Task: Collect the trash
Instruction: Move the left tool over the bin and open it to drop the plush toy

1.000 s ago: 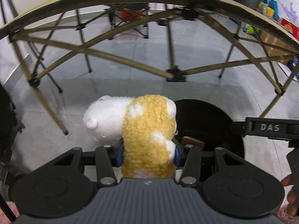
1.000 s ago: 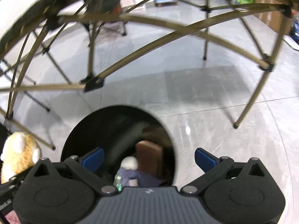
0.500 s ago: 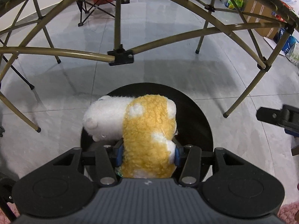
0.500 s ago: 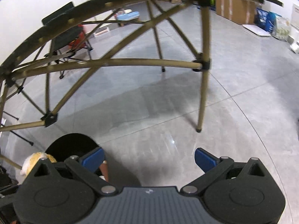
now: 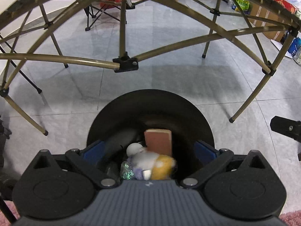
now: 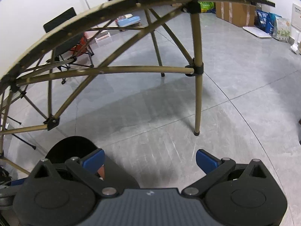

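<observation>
My left gripper point(image 5: 149, 148) hangs over the round black bin point(image 5: 150, 101), its jaws opening wide with nothing pressed between the blue pads point(image 5: 92, 151). Below it, inside the bin, the white and yellow plush toy point(image 5: 154, 162) appears blurred, lying among a brown block point(image 5: 158, 141), a glittery scrap point(image 5: 127, 172) and a dark bottle point(image 5: 117, 141). My right gripper point(image 6: 150, 159) stands open over bare grey floor, to the right of the bin point(image 6: 71, 146), holding nothing.
A folding table's olive metal frame point(image 5: 122, 64) arches over and behind the bin, with a leg point(image 6: 197, 98) planted on the tiled floor ahead of the right gripper. Folding chairs point(image 6: 65, 56) stand behind. Boxes and bags point(image 6: 235, 13) line the far right wall.
The left gripper swung over the bin, then opened and let go of the plush toy, which now lies inside. The right gripper swung right, away from the bin.
</observation>
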`<state>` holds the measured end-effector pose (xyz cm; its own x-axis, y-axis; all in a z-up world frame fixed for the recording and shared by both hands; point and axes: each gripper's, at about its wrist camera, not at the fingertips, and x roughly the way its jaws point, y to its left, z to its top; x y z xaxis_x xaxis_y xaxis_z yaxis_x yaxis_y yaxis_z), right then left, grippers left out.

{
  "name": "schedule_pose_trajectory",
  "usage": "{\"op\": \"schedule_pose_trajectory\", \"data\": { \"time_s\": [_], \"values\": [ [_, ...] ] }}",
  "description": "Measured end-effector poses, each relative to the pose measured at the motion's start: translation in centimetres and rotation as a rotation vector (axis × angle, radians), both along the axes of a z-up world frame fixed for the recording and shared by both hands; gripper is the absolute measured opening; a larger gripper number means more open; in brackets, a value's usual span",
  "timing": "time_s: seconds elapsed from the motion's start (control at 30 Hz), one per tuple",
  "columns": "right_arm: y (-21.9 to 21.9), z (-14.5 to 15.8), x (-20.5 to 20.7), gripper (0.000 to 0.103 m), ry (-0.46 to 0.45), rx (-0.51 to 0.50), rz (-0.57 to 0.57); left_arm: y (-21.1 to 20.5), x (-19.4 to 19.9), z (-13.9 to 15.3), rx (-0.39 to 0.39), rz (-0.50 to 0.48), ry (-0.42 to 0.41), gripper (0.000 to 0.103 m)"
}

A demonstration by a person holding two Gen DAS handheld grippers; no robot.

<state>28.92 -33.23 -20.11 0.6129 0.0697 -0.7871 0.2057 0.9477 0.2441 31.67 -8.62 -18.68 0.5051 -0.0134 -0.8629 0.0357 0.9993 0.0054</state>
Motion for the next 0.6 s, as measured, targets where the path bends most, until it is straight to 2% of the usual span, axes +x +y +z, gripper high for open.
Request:
{"op": "schedule_pose_trajectory", "data": {
  "time_s": [0.23,0.43,0.6],
  "values": [
    [1.4,2.1,-1.7,0.103,-0.031,-0.015,0.056,1.4,-2.7,2.7,0.018,0.012,-0.041,0.103],
    [3.0,5.2,-4.5,0.103,-0.054,0.009,0.127,3.3,-6.9,6.8,0.052,-0.001,-0.095,0.103],
    [4.9,8.5,-8.0,0.103,-0.082,-0.019,0.206,5.5,-10.9,10.7,0.028,-0.005,-0.122,0.103]
  ]
}}
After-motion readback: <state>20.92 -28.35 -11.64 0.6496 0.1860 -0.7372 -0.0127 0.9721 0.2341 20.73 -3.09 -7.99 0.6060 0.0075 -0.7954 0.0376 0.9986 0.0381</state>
